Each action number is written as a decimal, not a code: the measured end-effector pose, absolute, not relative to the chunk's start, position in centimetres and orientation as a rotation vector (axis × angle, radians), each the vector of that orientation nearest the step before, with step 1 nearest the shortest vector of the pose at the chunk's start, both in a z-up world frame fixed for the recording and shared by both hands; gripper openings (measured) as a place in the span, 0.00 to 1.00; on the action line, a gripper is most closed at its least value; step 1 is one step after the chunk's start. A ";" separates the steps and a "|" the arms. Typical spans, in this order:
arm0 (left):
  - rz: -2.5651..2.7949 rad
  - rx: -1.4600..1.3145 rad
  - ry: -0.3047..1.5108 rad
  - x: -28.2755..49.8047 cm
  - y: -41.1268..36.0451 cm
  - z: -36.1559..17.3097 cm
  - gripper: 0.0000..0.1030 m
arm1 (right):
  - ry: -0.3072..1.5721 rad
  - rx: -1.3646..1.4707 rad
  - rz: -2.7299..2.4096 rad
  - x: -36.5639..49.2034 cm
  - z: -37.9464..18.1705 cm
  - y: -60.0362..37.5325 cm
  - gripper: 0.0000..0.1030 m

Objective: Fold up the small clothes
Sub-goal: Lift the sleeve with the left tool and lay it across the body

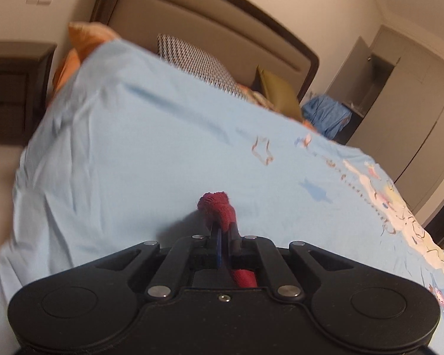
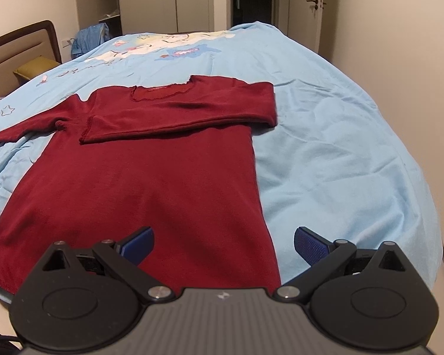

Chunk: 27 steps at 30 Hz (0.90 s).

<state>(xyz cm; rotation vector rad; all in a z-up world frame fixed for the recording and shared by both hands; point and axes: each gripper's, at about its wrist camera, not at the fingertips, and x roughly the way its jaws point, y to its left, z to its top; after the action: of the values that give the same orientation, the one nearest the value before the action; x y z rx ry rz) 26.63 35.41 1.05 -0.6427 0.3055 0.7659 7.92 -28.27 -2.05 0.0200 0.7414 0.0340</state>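
Dark red knit, a small sweater [image 2: 151, 159] lies flat on the light blue bedsheet [image 2: 340, 148], its long axis running straight away from the right wrist camera: hem nearest, neckline [image 2: 159, 93] farthest, pointing toward the far edge of the bed. One sleeve is folded across the chest just below the collar; the other reaches out to the picture's left edge. A small red label sits inside the neckline, but any writing on it is too small to read. The sheet carries printed cartoon figures and star outlines [image 1: 262, 151]; what may be lettering among them is blurred.

The right gripper [image 2: 223, 245] hangs over the hem with its blue pads [image 2: 309, 244] spread wide, nothing between them. The left gripper [image 1: 223, 227] is clenched on a bunched end of red knit [image 1: 217, 207], likely the outstretched sleeve's cuff, which pokes out past the fingertips above the sheet. Behind stands a padded headboard [image 1: 222, 26] with pillows [image 1: 198, 59].
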 end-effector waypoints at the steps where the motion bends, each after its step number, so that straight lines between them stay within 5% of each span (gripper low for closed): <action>1: 0.759 -0.621 0.302 26.3 35.3 1.6 0.02 | 0.736 0.016 0.039 7.9 -2.0 -28.1 1.00; 13: 0.655 -0.427 0.278 26.6 31.7 5.4 0.02 | 0.714 0.043 0.080 7.6 -2.1 -27.9 1.00; 27: 0.197 -0.094 0.196 29.4 10.7 12.3 0.02 | 0.653 0.131 0.081 7.4 -2.4 -30.1 1.00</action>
<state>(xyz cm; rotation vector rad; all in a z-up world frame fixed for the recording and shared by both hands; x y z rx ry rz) 29.38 10.73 12.35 -0.0936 0.1958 0.1968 7.41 -30.07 -2.40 0.1311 0.6533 0.0812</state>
